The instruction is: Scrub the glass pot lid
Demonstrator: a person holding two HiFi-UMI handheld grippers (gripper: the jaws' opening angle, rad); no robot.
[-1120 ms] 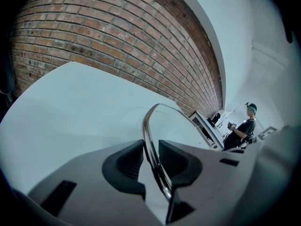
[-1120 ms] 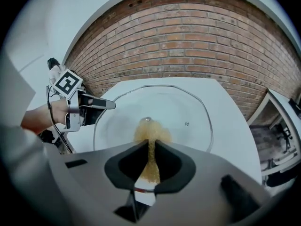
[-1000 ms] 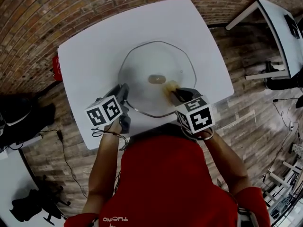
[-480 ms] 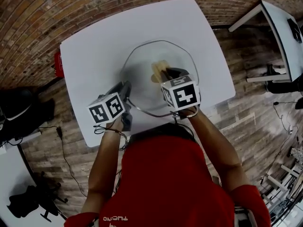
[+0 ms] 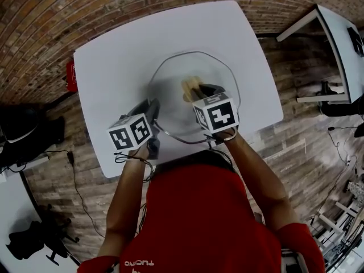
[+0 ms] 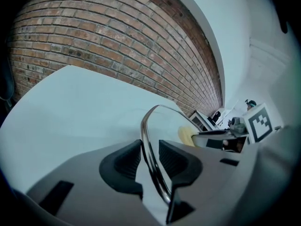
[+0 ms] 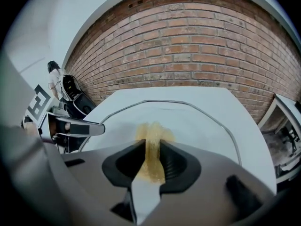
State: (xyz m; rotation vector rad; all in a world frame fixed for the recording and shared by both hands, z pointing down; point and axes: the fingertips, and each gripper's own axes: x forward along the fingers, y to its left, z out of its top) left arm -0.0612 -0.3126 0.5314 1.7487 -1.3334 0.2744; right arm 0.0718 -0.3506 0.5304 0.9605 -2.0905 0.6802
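A round glass pot lid with a metal rim lies on the white table. My left gripper is shut on the lid's near-left rim; in the left gripper view the rim runs between the dark pads of that gripper. My right gripper is over the middle of the lid, shut on a yellow sponge. Its jaws have just been opening a little, with the sponge still pinched between the pads of the gripper and its front end resting on the glass. The lid's knob is hidden.
A red object sits at the table's left edge. A white desk stands at the far right. Dark gear and cables lie on the floor to the left. A brick wall runs behind the table.
My right gripper has carried the sponge from the lid's near-right part up and left to the middle, covering the knob. The left gripper and the lid have kept still.
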